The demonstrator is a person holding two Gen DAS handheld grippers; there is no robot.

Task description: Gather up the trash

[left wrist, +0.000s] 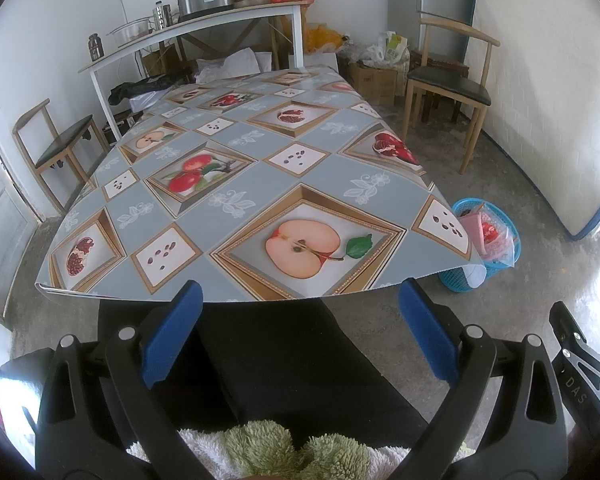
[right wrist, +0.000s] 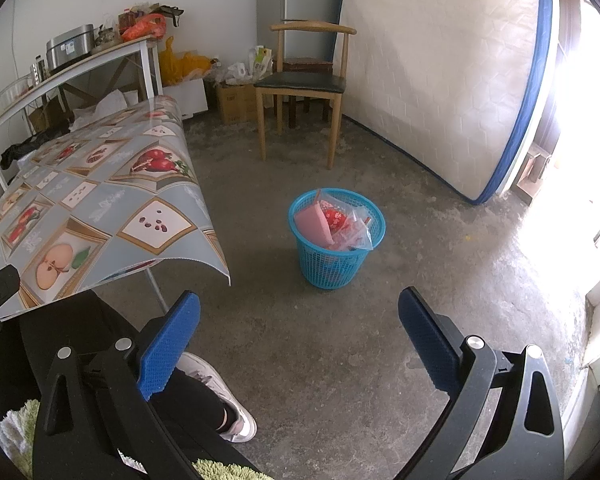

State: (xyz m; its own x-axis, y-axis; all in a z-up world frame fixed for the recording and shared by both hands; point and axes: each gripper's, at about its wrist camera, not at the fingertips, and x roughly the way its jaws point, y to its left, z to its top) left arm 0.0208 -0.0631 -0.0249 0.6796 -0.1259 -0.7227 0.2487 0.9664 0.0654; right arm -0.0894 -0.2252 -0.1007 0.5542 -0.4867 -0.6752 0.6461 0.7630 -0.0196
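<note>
**Trash in the basket, table bare: check before I quit**

Since both my grippers hang empty above my lap, I judge the collecting to be at or near its end. My left gripper (left wrist: 300,336) has its jaws spread wide, nothing between them, and faces the table (left wrist: 236,184), whose fruit-patterned cloth shows no litter that I can see. My right gripper (right wrist: 300,340) is likewise spread and empty, aimed at the floor (right wrist: 340,360) toward the blue basket (right wrist: 332,264). The trash (right wrist: 332,224), a pink piece and crinkly red and clear bags, sits inside it, piled to the rim. To finish well I would sweep my eyes over the table edges and the floor for strays. A bag corner pokes over the rim and may want pressing down.
</note>
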